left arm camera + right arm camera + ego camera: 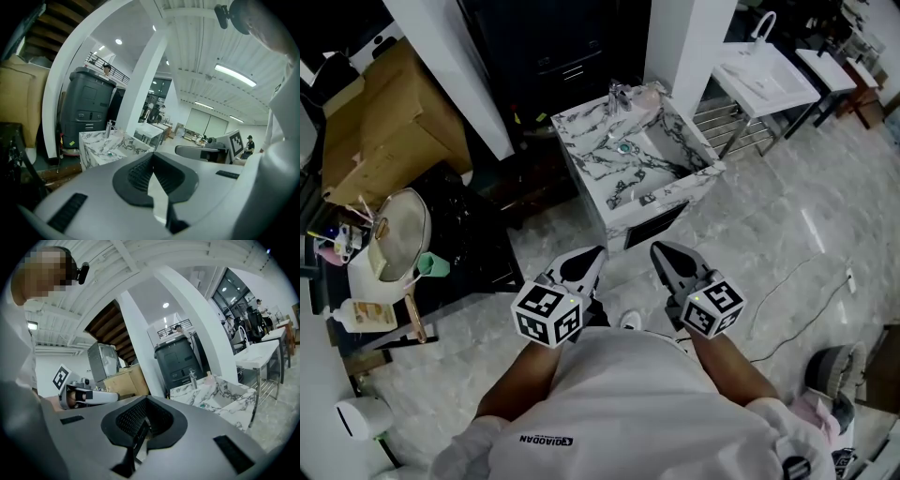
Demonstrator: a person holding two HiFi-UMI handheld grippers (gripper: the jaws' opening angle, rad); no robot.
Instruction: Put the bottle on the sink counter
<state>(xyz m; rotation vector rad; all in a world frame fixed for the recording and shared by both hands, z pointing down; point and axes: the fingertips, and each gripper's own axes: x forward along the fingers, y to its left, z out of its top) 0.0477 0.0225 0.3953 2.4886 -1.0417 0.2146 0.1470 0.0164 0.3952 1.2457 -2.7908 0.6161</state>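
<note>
A marble-patterned sink counter [670, 192] stands on the floor ahead of me. On its back corner, beside the chrome tap [619, 96], sits a pale pink bottle [649, 94]. In the right gripper view the same bottle [209, 378] stands just right of the tap [192, 378]. Both grippers are held close to my body, well short of the counter and pointing at it. The left gripper [598, 251] [152, 157] has its jaws together with nothing in them. My right gripper [658, 247] [144, 401] is also shut and empty.
A white pillar [684, 37] and a dark cabinet [553, 47] rise behind the counter. Cardboard boxes [384, 112] and a low table with a strainer pan [398, 234] are at the left. A white basin on a steel frame [764, 80] stands right. A cable [797, 281] crosses the floor.
</note>
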